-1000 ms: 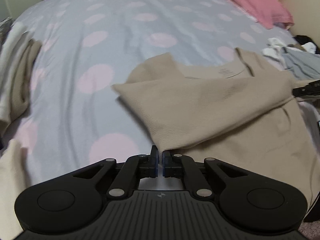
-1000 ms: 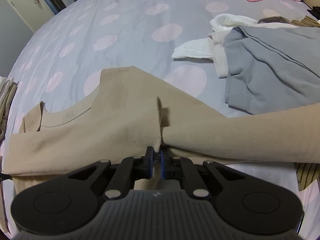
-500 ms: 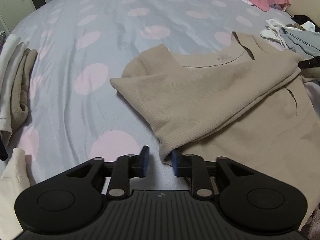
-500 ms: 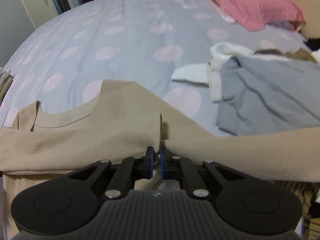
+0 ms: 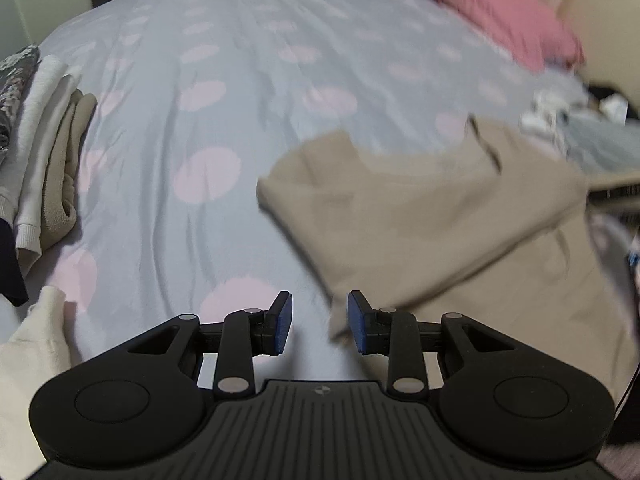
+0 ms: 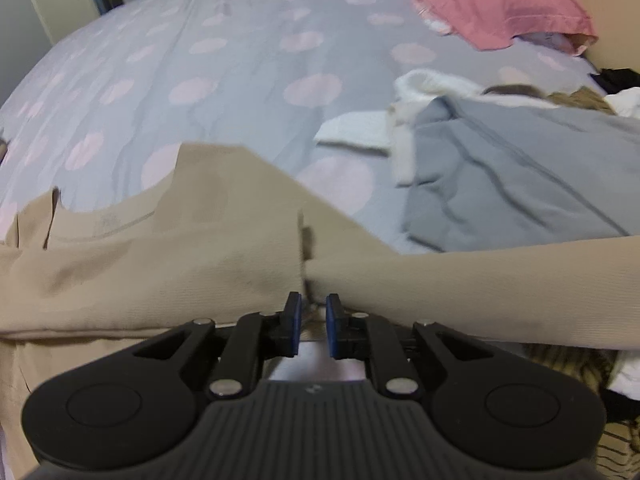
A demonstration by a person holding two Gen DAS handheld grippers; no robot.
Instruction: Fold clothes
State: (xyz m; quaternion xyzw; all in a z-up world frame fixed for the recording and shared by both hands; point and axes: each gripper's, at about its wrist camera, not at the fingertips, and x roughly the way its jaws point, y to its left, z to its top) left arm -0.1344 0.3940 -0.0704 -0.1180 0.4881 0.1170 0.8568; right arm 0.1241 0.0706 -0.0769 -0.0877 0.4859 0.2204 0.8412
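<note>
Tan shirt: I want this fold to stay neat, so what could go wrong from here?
1. Both the left gripper and right gripper are open beside the tan shirt; its edge could snag on a pad.
2. The shirt's right sleeve is not folded in yet and lies beside the grey garment; they may tangle.

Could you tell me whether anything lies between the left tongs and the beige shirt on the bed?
Nothing visible does. The left tongs are open, and the beige shirt has its folded edge right beside the right pad, with only bedspread between the pads.
</note>
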